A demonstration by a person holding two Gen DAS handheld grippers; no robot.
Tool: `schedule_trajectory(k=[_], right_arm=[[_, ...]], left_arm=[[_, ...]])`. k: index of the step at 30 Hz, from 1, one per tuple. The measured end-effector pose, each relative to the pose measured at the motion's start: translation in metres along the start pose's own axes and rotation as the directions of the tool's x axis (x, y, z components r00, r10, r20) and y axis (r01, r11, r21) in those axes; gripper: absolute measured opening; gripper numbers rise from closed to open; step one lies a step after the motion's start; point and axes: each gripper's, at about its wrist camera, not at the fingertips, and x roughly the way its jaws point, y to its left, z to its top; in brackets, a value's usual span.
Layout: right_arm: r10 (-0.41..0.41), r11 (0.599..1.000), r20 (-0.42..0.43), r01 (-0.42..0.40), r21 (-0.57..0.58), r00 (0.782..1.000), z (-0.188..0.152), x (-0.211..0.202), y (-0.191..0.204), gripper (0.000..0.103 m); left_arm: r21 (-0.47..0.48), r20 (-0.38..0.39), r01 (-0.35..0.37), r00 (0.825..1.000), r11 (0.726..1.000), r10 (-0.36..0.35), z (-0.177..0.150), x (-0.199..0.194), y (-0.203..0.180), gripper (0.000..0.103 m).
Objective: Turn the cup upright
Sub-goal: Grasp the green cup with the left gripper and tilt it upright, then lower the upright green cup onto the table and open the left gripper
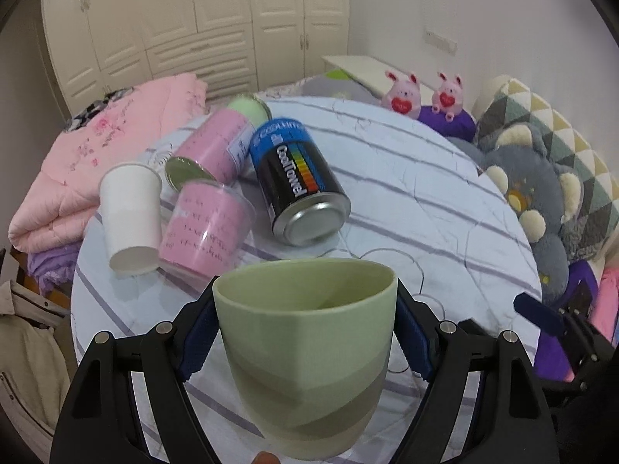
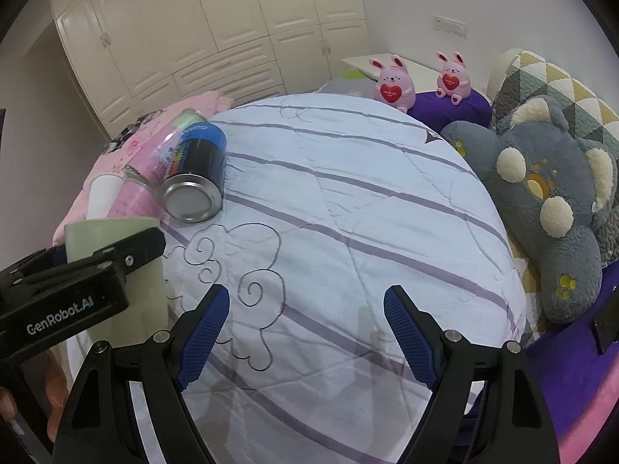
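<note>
- My left gripper (image 1: pixel 305 332) is clenched on the green cup (image 1: pixel 305 348), its blue pads pressing the cup's two sides, mouth facing up and a little away from me.
- The cup hangs above the near part of the striped quilt (image 1: pixel 406 193), close in front of my left camera; I judge it is not yet resting on the cloth.
- My right gripper (image 2: pixel 305 332) is released, jaws spread wide with nothing between them, hovering over the swirl stitching.
- I judge the flip itself is nearly or fully done; setting down comes next.
- That calls for lowering the cup straight, base flat on the soft quilt, then easing my left jaws apart without tipping it.
- The bedding may give under the base, so a wobble is the risk.
- Beyond it lie a blue-and-black can (image 1: pixel 300 181), a pink tube (image 1: pixel 212 147), a pink-labelled clear cup (image 1: pixel 209 228) and a white paper cup (image 1: pixel 131 216), close together.
- The cup's base is cut off at my frame's lower edge, so I cannot see the gap beneath it.
- In the right view my left gripper's body hides most of the cup.
</note>
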Motion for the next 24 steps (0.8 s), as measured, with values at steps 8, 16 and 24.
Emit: schedule_trajectory(k=[8, 16, 24], right_arm=[[0.026, 0.999, 0.020, -0.026, -0.030, 0.999, 0.002, 0.004, 0.010, 0.084], [0.010, 0.999, 0.024, -0.009, -0.041, 1.000, -0.003, 0.008, 0.010, 0.084], [-0.001, 0.999, 0.038, 0.003, -0.050, 0.999, 0.000, 0.007, 0.012, 0.084]], left_arm=[[-0.012, 0.076, 0.004, 0.997, 1.000, -0.003, 0.004, -0.009, 0.002, 0.081], [-0.009, 0.148, 0.011, 0.989, 1.000, -0.010, -0.005, -0.016, 0.002, 0.081], [-0.024, 0.151, 0.016, 0.988, 1.000, -0.013, 0.003, -0.008, 0.001, 0.081]])
